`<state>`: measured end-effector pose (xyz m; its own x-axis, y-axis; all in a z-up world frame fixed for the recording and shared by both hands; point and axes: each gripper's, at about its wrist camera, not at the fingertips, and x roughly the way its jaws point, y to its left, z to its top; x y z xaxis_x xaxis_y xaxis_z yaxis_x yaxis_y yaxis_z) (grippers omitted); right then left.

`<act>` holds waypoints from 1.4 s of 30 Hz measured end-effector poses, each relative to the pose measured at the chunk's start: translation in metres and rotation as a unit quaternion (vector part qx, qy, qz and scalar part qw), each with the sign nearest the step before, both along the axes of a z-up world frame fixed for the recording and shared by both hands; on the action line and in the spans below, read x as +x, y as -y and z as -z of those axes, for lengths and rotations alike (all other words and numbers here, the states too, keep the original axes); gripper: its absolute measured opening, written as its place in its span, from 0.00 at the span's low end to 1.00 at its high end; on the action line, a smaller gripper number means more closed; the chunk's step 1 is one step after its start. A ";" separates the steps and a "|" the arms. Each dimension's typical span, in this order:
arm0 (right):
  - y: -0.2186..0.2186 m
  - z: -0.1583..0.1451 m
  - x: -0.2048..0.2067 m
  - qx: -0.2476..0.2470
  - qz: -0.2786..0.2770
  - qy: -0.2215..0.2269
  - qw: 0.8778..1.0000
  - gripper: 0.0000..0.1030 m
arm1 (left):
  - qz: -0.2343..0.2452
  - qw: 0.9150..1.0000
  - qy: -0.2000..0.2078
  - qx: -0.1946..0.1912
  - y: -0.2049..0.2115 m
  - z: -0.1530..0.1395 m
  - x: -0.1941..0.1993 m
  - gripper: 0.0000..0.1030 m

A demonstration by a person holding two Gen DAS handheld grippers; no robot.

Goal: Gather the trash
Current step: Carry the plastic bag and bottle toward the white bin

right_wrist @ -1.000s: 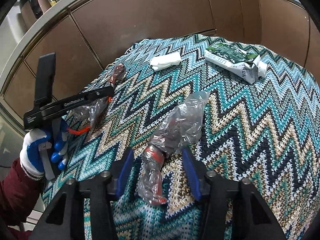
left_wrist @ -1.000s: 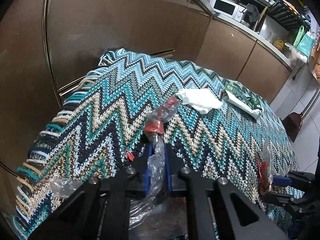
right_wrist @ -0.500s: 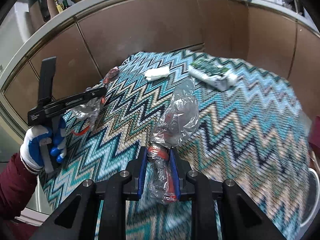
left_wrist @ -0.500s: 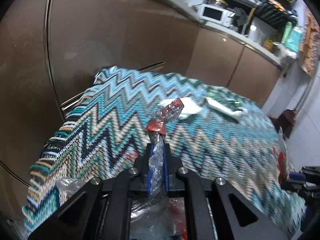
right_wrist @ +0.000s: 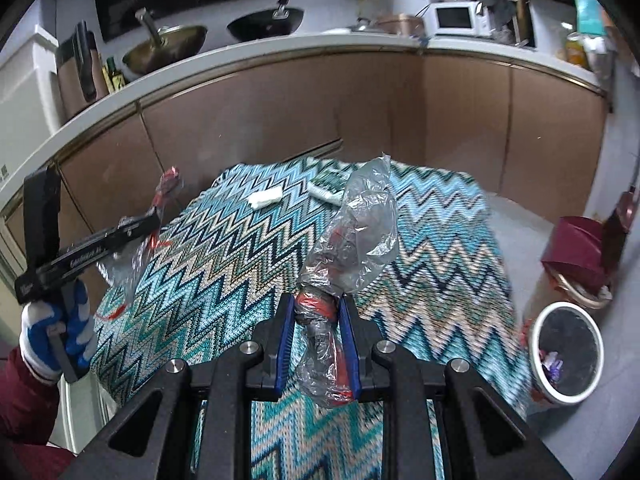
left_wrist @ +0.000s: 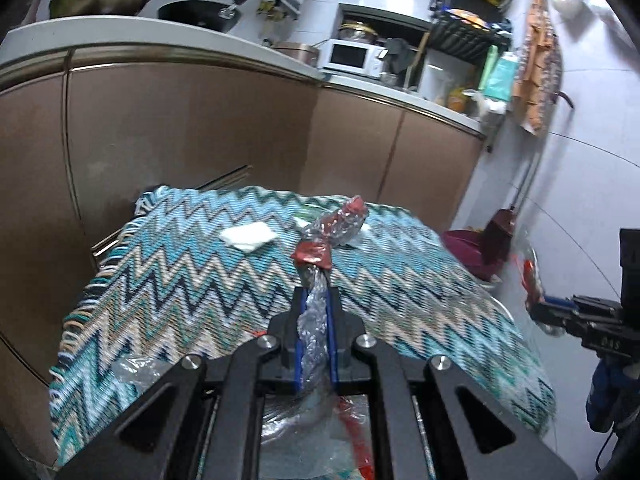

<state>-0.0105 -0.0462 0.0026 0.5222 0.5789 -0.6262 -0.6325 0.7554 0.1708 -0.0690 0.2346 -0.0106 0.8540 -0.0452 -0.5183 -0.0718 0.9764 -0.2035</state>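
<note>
My left gripper [left_wrist: 316,300] is shut on a clear plastic wrapper with red print [left_wrist: 332,228], held up above the zigzag cloth [left_wrist: 192,280]. My right gripper [right_wrist: 316,308] is shut on a second clear crumpled wrapper with red parts [right_wrist: 356,236], also lifted off the cloth [right_wrist: 224,256]. Each gripper shows in the other's view: the right one [left_wrist: 548,308] at the right edge, the left one [right_wrist: 152,220] at the left. A white crumpled tissue [left_wrist: 248,236] [right_wrist: 264,198] and a green and white carton [right_wrist: 330,186] lie on the far part of the cloth.
A white round trash bin [right_wrist: 566,344] with some waste inside stands on the floor to the right of the table. A maroon dustpan and broom [right_wrist: 580,256] [left_wrist: 480,248] lean behind it. Brown kitchen cabinets [right_wrist: 280,112] close off the far side.
My right gripper has closed on its wrapper and lifted it off the cloth. Both grippers have risen and tilted up, so the counter and wall now show.
</note>
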 end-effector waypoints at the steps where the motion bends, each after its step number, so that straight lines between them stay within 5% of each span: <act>1: 0.004 -0.003 -0.004 -0.005 0.007 0.008 1.000 0.20 | 0.006 1.000 0.001 0.002 0.007 -0.001 -0.002 0.08; 10: 0.057 -0.012 -0.016 0.000 0.064 0.040 0.997 0.20 | 0.064 0.998 0.003 0.021 0.067 -0.018 -0.008 0.08; 20: 0.117 -0.005 -0.005 0.007 0.130 0.060 0.990 0.20 | 0.141 0.988 -0.034 0.053 0.156 -0.020 0.036 0.08; 32: 0.217 0.020 0.053 0.014 0.233 0.035 0.972 0.21 | 0.280 0.955 -0.067 0.073 0.303 -0.015 0.140 0.08; 42: 0.289 0.085 0.135 0.010 0.308 -0.030 0.951 0.21 | 0.347 0.922 -0.137 0.100 0.431 0.046 0.263 0.08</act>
